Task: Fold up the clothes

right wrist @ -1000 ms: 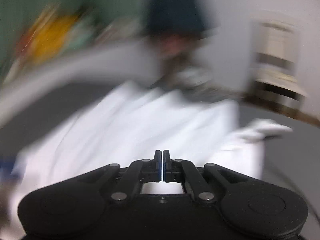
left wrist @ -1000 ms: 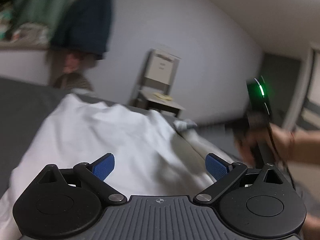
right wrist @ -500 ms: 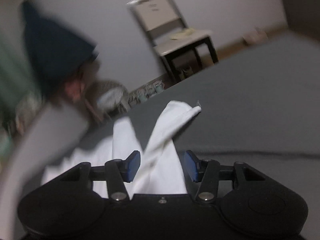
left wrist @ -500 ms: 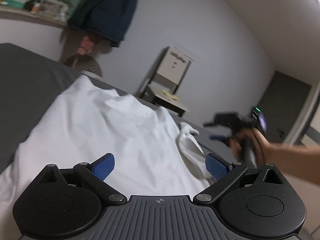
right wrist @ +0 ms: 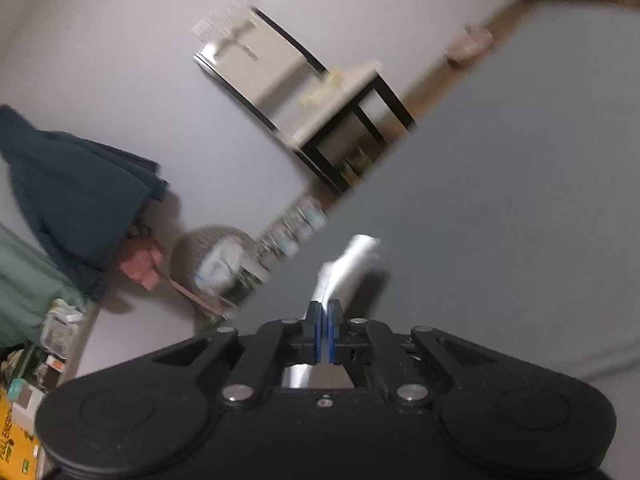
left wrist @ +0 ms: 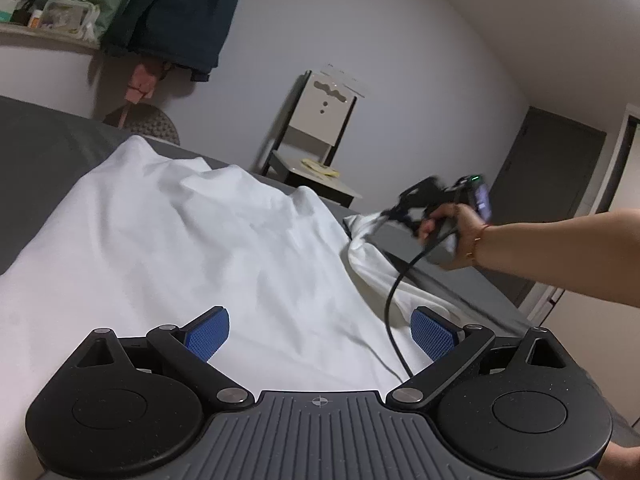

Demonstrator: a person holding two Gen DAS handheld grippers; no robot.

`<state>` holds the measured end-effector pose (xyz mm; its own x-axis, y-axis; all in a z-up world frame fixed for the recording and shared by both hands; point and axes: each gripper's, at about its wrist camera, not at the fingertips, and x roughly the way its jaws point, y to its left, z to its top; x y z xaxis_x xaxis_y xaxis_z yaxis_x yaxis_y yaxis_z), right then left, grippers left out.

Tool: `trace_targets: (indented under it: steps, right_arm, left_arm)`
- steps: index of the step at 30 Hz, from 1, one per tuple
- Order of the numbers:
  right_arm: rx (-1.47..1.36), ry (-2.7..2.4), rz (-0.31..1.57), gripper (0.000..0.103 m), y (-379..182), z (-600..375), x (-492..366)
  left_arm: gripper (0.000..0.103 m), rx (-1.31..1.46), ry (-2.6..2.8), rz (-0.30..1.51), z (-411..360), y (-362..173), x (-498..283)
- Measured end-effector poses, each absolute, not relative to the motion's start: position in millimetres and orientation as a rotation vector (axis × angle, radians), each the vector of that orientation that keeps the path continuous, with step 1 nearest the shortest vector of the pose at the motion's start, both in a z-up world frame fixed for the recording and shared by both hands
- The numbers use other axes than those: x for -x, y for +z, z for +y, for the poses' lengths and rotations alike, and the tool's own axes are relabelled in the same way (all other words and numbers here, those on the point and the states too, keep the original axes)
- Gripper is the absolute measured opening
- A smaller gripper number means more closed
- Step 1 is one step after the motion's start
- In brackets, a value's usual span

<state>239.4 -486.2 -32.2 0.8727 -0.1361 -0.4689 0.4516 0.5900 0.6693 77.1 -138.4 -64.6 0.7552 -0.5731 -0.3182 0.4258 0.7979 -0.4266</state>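
Pinching a bunched end of the white garment (right wrist: 352, 258), the right gripper (right wrist: 325, 316) has its blue pads pressed together on the cloth, a twisted tail of it sticking out ahead of the fingertips. The left gripper (left wrist: 320, 332) hovers with its fingers spread wide and empty, the broad body of the white garment (left wrist: 180, 240) lying directly ahead of and beneath it on the grey bed (left wrist: 36, 160). Off to its right, the lifted end rises to the other claw (left wrist: 390, 213). This fabric looks light, limp and wrinkle-prone (no stiffness to push against), so it will likely sag. A hem or corner just ahead of the open claw seems the sensible hold.
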Motion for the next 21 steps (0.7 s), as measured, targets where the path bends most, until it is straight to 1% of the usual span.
trace_targets:
  steps: [7, 11, 14, 16, 17, 19, 21]
  right_arm:
    - [-0.768, -0.42, 0.145, 0.004, 76, -500, -132]
    - [-0.552, -0.608, 0.063, 0.004, 142, -495, -71]
    - [-0.315, -0.763, 0.089, 0.004, 169, -489, -70]
    - [-0.198, -0.843, 0.18, 0.004, 167, -494, -96]
    - [-0.163, -0.885, 0.237, 0.004, 156, -500, -113]
    - [-0.155, -0.938, 0.334, 0.004, 126, -517, -143]
    - [-0.175, -0.969, 0.427, 0.004, 84, -534, -175]
  left_arm:
    - [0.098, 0.337, -0.586, 0.398, -137, -48, -63]
    - [0.098, 0.348, -0.632, 0.355, -137, -37, -50]
    - [0.098, 0.338, -0.664, 0.333, -141, -33, -43]
    - [0.098, 0.321, -0.685, 0.332, -145, -34, -41]
    - [0.098, 0.306, -0.692, 0.337, -147, -36, -40]
    - [0.098, 0.269, -0.703, 0.352, -153, -39, -41]
    - [0.098, 0.238, -0.711, 0.359, -157, -43, -41]
